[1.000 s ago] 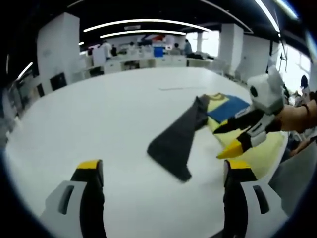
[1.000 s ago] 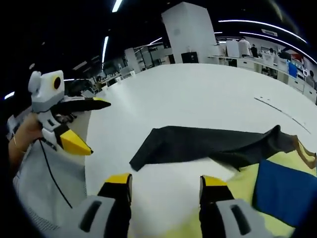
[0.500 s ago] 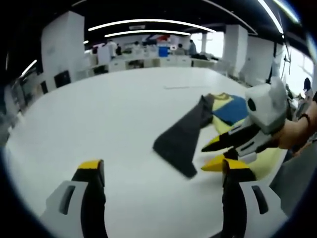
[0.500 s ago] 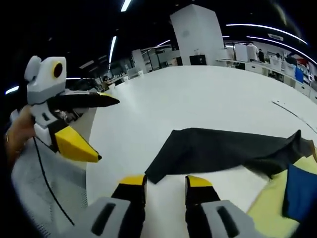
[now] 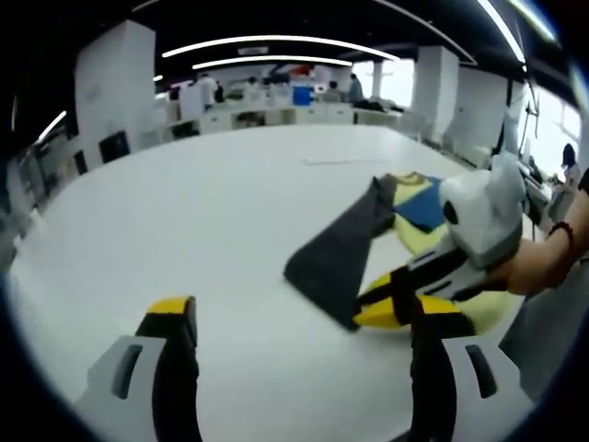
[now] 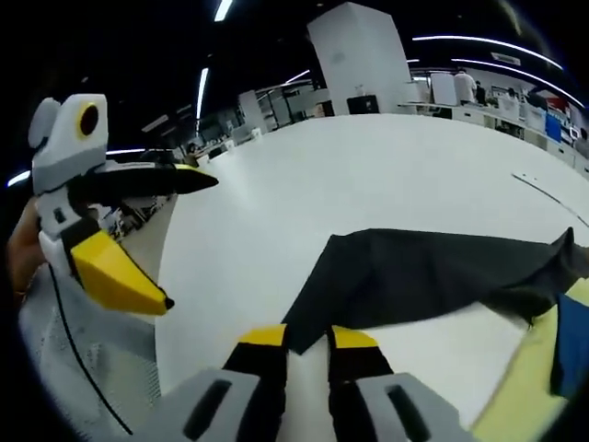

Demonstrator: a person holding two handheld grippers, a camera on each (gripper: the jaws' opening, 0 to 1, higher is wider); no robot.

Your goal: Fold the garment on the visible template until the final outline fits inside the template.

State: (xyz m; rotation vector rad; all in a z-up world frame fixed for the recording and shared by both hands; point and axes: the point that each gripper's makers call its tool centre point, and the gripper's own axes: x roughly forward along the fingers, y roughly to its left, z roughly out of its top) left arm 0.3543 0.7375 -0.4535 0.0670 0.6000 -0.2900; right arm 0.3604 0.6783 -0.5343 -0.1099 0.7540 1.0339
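A dark grey garment [image 5: 339,250] lies spread in a long strip on the white table [image 5: 212,212], its far end draped over a yellow template [image 5: 483,302] with a blue patch [image 5: 429,201]. My right gripper [image 6: 308,337] has its jaws drawn close together on the garment's [image 6: 433,276] near corner. In the left gripper view that right gripper [image 5: 363,311] reaches in from the right, held by a person's hand, with its tips at the same corner. My left gripper [image 5: 299,311] stands wide open above bare table, short of the garment. It shows as the left gripper [image 6: 189,241] in the right gripper view, holding nothing.
The table edge [image 6: 161,304] runs close by on the near side. The yellow template [image 6: 520,391] and blue patch [image 6: 572,343] sit at the right. Desks and people stand far off at the back of the room [image 5: 276,97].
My right gripper moved down and forward to the garment's near corner, and its jaws narrowed step by step onto the cloth. The left gripper stayed open and barely moved.
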